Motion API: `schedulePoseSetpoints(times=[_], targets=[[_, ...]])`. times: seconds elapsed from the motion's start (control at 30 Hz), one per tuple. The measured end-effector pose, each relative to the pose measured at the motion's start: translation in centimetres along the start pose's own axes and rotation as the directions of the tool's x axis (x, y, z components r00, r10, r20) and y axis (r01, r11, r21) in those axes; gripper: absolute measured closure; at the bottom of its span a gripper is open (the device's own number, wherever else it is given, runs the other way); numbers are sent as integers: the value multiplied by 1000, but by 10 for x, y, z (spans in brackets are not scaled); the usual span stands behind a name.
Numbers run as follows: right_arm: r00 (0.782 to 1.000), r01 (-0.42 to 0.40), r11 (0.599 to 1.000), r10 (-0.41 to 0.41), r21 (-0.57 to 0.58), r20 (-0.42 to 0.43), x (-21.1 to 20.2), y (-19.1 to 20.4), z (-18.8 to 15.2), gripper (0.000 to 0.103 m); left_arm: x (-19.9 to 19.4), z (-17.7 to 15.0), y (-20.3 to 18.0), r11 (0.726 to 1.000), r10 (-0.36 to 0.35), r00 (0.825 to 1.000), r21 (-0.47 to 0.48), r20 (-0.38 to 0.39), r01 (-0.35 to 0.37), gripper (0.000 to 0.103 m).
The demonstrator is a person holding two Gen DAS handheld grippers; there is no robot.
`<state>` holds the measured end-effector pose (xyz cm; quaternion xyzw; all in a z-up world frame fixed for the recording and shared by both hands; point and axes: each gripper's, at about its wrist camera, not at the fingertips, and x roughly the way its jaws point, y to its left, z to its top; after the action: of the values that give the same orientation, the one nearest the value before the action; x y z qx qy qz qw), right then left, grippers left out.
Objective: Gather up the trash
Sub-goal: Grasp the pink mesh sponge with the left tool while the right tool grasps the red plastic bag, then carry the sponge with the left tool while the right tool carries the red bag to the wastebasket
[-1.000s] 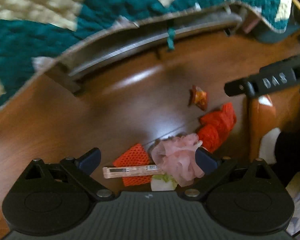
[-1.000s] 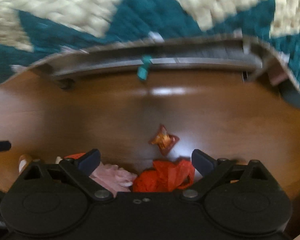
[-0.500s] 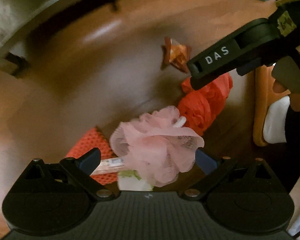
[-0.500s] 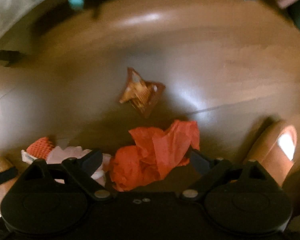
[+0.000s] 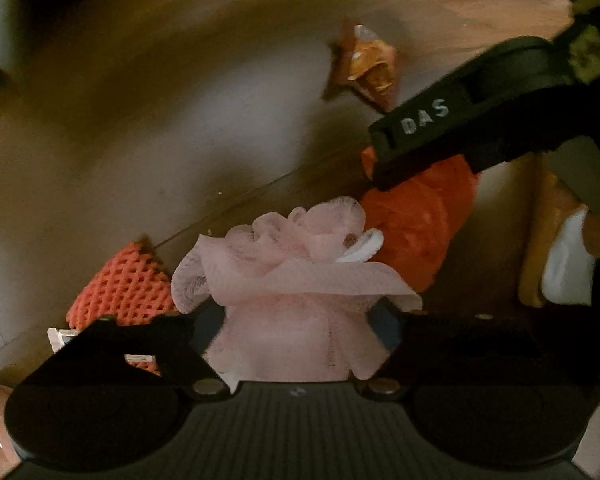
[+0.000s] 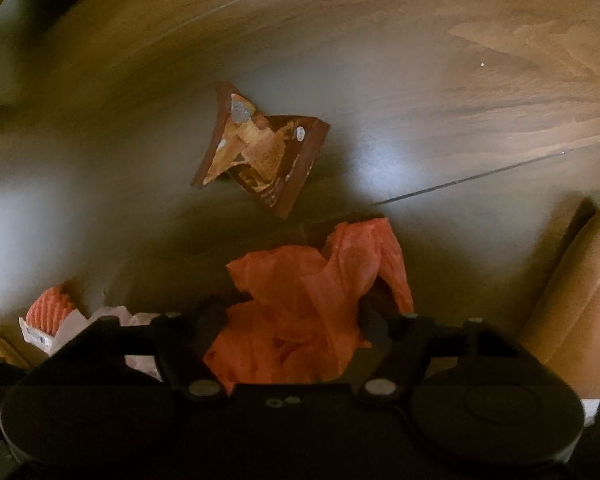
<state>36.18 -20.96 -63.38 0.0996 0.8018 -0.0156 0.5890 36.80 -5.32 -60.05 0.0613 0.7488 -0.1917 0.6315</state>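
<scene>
A dark wooden floor (image 6: 440, 80) is strewn with trash: a crumpled brown snack wrapper (image 6: 260, 152) lies apart from the rest, and an orange foam net (image 5: 124, 284) sits beside a pink mesh bath pouf (image 5: 296, 264). The left gripper (image 5: 296, 332) points steeply down, its jaws just closing in on the pouf, which bulges between the fingers and appears pinched. The right gripper (image 6: 296, 320) has likewise been closing its jaws onto a crumpled orange plastic bag (image 6: 312, 292) that fills the gap.
</scene>
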Motion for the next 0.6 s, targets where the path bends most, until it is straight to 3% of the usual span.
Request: schedulePoseSetpoints(times=[0.2, 0.23, 0.27, 0.3, 0.43, 0.6], targets=[[1000, 12, 1000, -13, -22, -10, -8, 4, 4, 54, 4, 2, 12, 998, -41, 999, -53, 1, 41, 62], [1000, 22, 999, -23, -35, -20, -11, 6, 4, 59, 4, 2, 12, 998, -34, 999, -55, -4, 34, 66], [999, 42, 998, -43, -51, -24, -15, 8, 3, 73, 4, 1, 12, 998, -17, 1000, -59, -7, 17, 67], [998, 56, 996, -58, -64, -27, -18, 11, 3, 79, 3, 0, 11, 998, -5, 1000, -64, -10, 4, 70], [998, 60, 993, -61, -105, -1, -42, 22, -3, 87, -6, -6, 10, 997, 6, 1000, -75, -16, -7, 81], [996, 86, 985, -80, -149, 44, -76, 37, -18, 90, -30, -14, 5, 995, 8, 1000, -104, 7, -7, 85]])
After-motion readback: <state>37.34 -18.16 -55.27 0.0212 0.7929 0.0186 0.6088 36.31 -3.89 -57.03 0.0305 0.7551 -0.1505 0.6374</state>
